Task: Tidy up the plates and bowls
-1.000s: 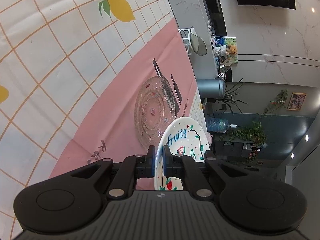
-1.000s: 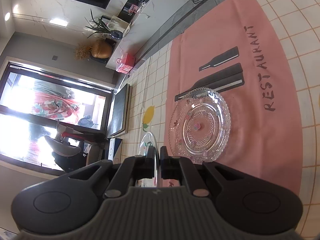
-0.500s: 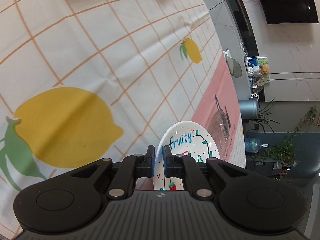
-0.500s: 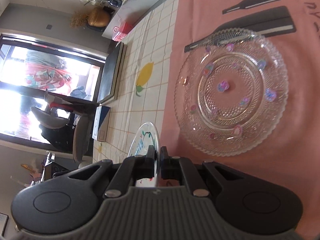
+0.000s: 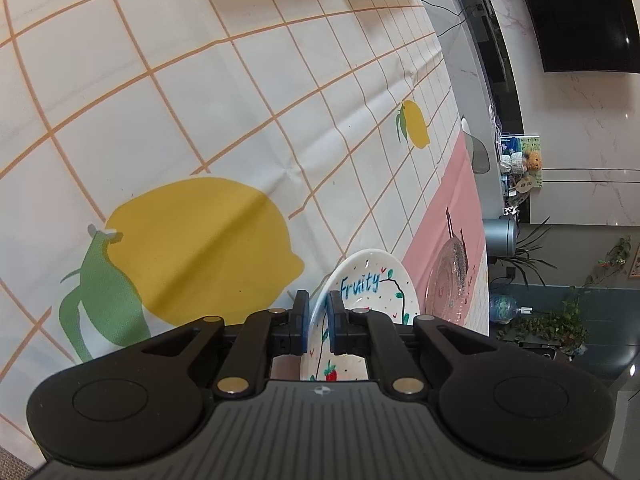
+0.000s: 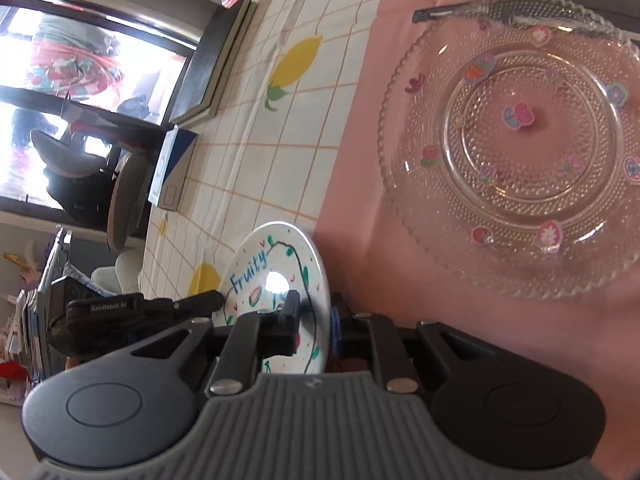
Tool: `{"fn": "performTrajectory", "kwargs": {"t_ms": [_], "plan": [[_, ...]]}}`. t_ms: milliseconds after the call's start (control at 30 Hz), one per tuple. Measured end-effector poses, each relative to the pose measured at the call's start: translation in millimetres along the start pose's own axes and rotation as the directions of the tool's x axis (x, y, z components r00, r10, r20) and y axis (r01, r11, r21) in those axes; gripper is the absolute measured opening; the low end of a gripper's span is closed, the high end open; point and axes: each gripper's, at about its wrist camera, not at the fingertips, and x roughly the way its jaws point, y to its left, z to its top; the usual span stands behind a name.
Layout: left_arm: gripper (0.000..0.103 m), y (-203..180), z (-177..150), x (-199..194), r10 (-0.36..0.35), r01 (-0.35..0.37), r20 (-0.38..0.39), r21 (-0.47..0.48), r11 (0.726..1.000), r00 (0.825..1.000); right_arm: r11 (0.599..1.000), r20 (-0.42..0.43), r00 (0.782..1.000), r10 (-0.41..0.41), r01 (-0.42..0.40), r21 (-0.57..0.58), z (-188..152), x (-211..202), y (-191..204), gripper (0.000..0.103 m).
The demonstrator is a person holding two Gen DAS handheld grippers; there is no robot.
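With our left gripper [image 5: 318, 316] clamping the white "Fruity" plate [image 5: 370, 280] just beside the glass plate [image 6: 516, 148], our right gripper [image 6: 314, 320] has been loosening around its opposite rim, so it could tip.

Lemon-print checked tablecloth [image 5: 240, 100], pink placemat [image 6: 460, 340], potted plant [image 5: 560, 320], water jug [image 5: 505, 307]
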Motion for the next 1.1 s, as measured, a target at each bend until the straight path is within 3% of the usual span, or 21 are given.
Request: {"fn": "performTrajectory", "kwargs": {"t_ms": [67, 133, 200, 267, 333, 500, 633, 700, 800, 867, 1000, 1100], "plan": [[0.013, -8.3, -0.7, -3.8, 0.033, -0.035, 0.031, 0.042, 0.999, 0.999, 1.0, 0.004, 1.0, -0.006, 0.006, -0.016, -1.0, -2.2, -1.2, 0.014], [0.032, -18.3, -1.8, -7.2, 0.041, -0.046, 0.047, 0.098, 0.994, 0.998, 0.999, 0.026, 1.0, -0.006, 0.007, -0.041, -3.5, -4.9, 0.4, 0.018], [0.07, -26.0, -2.9, -14.3, -0.005, -0.004, 0.069, 0.125, 0.992, 0.998, 0.998, 0.047, 0.999, 0.023, -0.02, -0.057, -7.0, -10.1, -0.2, 0.031], [0.078, -34.9, -4.7, -23.2, -0.033, 0.018, 0.1, 0.151, 0.988, 0.994, 0.997, 0.066, 0.997, 0.049, -0.045, -0.069, -10.4, -18.9, -1.0, 0.052], [0.082, -45.6, -4.5, -30.5, -0.016, -0.006, 0.121, 0.18, 0.984, 0.993, 0.996, 0.1, 0.994, 0.045, -0.037, -0.08, -13.4, -30.9, -1.7, 0.059], [0.084, -81.0, -0.7, -32.1, 0.018, -0.058, 0.143, 0.282, 0.958, 0.99, 0.997, 0.207, 0.978, 0.02, -0.005, -0.072, -25.5, -73.0, -10.8, 0.076], [0.081, -114.9, 13.6, -2.5, -0.045, 0.023, 0.042, 0.428, 0.904, 0.998, 1.0, 0.345, 0.939, 0.004, -0.007, 0.007, -34.4, -114.7, -34.8, 0.079], [0.079, -128.4, 19.5, 15.9, -0.069, 0.067, -0.011, 0.437, 0.897, 0.998, 0.997, 0.4, 0.916, -0.012, -0.021, 0.078, -35.9, -132.1, -54.1, 0.079], [0.079, -143.8, 26.4, 41.9, -0.134, 0.167, -0.105, 0.434, 0.886, 0.985, 0.983, 0.435, 0.9, -0.034, -0.048, 0.177, -36.9, -149.4, -83.0, 0.076], [0.079, -152.3, 28.7, 62.6, -0.149, 0.201, -0.152, 0.434, 0.878, 0.977, 0.974, 0.444, 0.895, -0.053, -0.051, 0.219, -37.5, -155.2, -97.5, 0.068], [0.073, -156.3, 33.1, 101.0, -0.099, 0.179, -0.21, 0.411, 0.894, 0.973, 0.958, 0.437, 0.899, -0.039, -0.09, 0.272, -36.7, -151.4, -117.5, 0.059], [0.067, -156.1, 35.4, 122.5, -0.054, 0.156, -0.234, 0.444, 0.882, 0.971, 0.947, 0.434, 0.9, -0.027, -0.116, 0.3, -34.1, -144.7, -128.5, 0.049]]}}
